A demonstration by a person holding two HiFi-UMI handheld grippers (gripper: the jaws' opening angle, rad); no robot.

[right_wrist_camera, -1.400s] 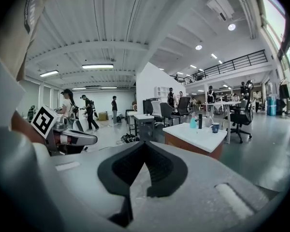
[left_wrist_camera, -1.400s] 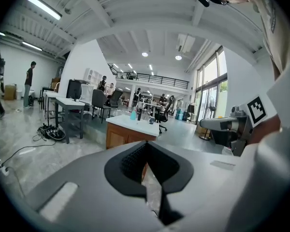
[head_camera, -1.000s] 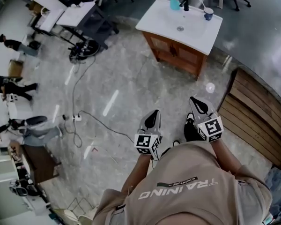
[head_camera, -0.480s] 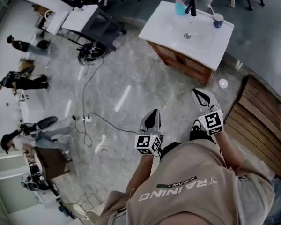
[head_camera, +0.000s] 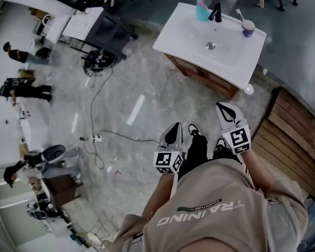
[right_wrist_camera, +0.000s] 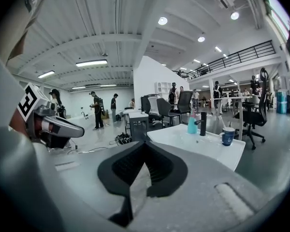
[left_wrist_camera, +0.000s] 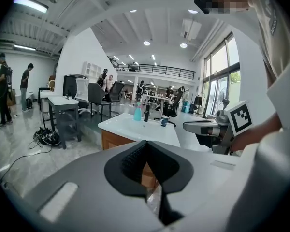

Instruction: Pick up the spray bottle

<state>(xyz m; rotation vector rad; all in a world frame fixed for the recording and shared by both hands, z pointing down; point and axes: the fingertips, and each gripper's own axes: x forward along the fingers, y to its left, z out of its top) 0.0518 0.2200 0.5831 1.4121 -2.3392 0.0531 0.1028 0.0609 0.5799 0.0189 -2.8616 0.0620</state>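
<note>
The teal spray bottle [head_camera: 201, 9] stands at the back edge of a white sink vanity [head_camera: 186, 38], left of the black faucet [head_camera: 215, 10]. It shows far ahead in the left gripper view [left_wrist_camera: 137, 112] and the right gripper view [right_wrist_camera: 192, 124]. My left gripper [head_camera: 173, 132] and right gripper [head_camera: 225, 111] are held out side by side over the floor, well short of the vanity. Both are shut with nothing between the jaws. Each gripper view looks along its own shut jaws toward the sink.
A blue cup [head_camera: 247, 28] with a toothbrush stands at the sink's right. A wooden slatted platform [head_camera: 289, 135] lies at the right. Cables and a power strip [head_camera: 97, 138] trail across the floor on the left, near a desk [head_camera: 89, 22] and several people.
The person has walked toward the vanity, which now sits lower and nearer in the head view. Both shut grippers came forward with them.
</note>
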